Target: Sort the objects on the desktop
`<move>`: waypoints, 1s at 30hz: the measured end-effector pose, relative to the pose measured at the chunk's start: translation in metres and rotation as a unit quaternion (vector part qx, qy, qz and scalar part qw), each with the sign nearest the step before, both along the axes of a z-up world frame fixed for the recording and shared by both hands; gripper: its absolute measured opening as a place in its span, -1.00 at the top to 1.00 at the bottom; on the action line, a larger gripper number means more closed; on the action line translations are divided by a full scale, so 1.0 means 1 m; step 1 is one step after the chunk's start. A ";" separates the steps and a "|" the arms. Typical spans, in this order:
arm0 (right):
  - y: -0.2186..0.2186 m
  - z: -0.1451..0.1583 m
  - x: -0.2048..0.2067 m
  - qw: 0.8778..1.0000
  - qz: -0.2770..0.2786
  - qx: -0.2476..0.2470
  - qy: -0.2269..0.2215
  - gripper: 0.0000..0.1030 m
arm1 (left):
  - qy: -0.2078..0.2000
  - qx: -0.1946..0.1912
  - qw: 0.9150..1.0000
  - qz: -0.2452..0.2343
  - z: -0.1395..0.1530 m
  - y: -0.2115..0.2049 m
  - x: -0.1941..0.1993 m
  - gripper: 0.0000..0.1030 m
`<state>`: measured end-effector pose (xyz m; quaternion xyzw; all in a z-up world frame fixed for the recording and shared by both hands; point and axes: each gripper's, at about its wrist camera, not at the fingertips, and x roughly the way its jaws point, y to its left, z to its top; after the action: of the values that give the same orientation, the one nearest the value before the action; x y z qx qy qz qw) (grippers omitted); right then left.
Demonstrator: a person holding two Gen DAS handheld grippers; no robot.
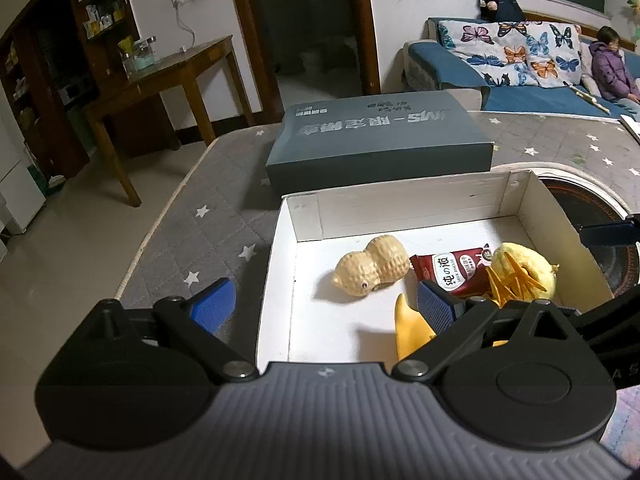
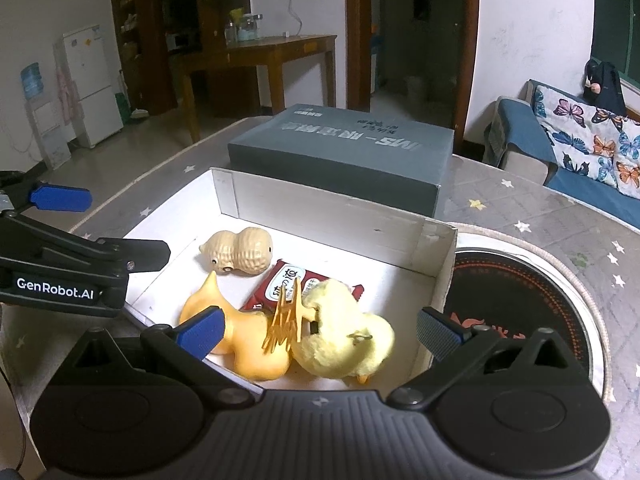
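A white open box (image 1: 396,206) (image 2: 320,222) on the grey starred table holds a peanut toy (image 1: 370,270) (image 2: 240,254), a red snack packet (image 1: 450,270) (image 2: 292,280), a yellow plush chick (image 1: 520,270) (image 2: 344,340) and an orange rubber duck (image 1: 412,330) (image 2: 244,338). My left gripper (image 1: 324,306) is open and empty, straddling the box's left wall. My right gripper (image 2: 320,330) is open and empty above the chick and duck at the box's near edge.
A dark grey closed box (image 1: 380,140) (image 2: 344,148) lies just behind the white box. A round black and white appliance (image 2: 520,300) (image 1: 580,200) sits right of it. The table's left edge (image 1: 168,216) drops to the floor. A person sits on the sofa (image 1: 612,68).
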<state>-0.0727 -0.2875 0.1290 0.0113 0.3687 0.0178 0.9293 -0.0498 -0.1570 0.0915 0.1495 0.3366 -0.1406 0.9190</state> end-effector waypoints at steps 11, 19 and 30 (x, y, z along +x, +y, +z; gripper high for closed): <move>0.001 -0.004 0.010 1.000 -0.001 0.006 0.005 -1.00 | -0.001 0.006 1.000 0.002 -0.002 -0.001 0.012 -0.95; -0.008 -0.003 0.020 1.000 -0.011 0.011 0.004 -1.00 | 0.004 0.001 1.000 0.004 0.003 0.001 0.035 -0.96; -0.037 0.012 0.062 0.999 -0.035 0.020 -0.007 -1.00 | 0.022 -0.012 1.000 0.009 0.009 0.000 0.094 -0.96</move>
<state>-0.0109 -0.3243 0.1409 0.0425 0.3612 -0.0078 0.9315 0.0442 -0.1574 0.1005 0.1329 0.3565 -0.1399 0.9142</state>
